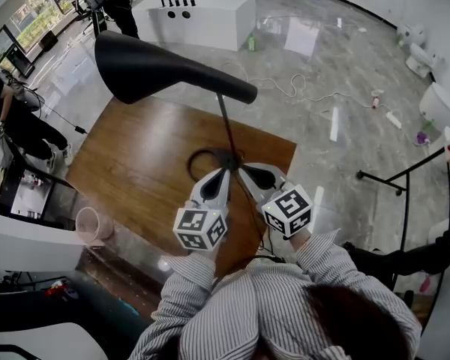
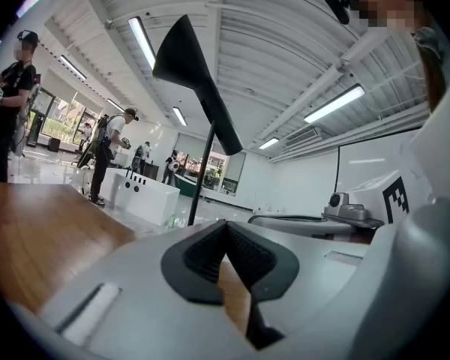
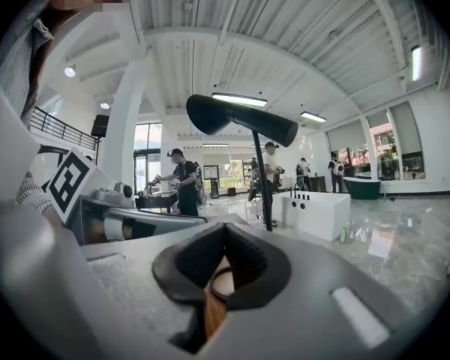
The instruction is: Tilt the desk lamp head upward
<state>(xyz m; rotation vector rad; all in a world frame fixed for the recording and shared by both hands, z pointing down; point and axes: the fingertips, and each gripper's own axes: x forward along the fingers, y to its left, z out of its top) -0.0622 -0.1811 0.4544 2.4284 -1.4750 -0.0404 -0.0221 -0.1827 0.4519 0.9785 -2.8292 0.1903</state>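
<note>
1. The desk lamp is standing on the wooden table (image 1: 127,171), with its black head (image 1: 157,70) hanging high over the far-left part of the tabletop. A thin dark stem (image 1: 226,122) is carrying the head up from a foot (image 1: 230,156) just ahead of both grippers.
2. The left gripper (image 1: 223,172) is sitting low, just left of the stem near the foot. Its jaws are pressing together with nothing between them.
3. The right gripper (image 1: 244,169) is sitting just right of the stem, and its jaws are likewise meeting on nothing.
4. The head is looking like a rigid, smooth shell, probably light but slippery, so a pinch on its rounded top is likely to slide.
5. The stem is looking slender, and with the head so far out to one side the lamp is probably top-heavy and prone to rocking or tipping.
6. The better hold is likely the narrow neck where the head is meeting the stem, or the rim of the wide end pushed up from below.
7. One gripper steadying the stem or foot while the other lifts would probably keep the lamp from tipping, and the jaws would need to open first.
</note>
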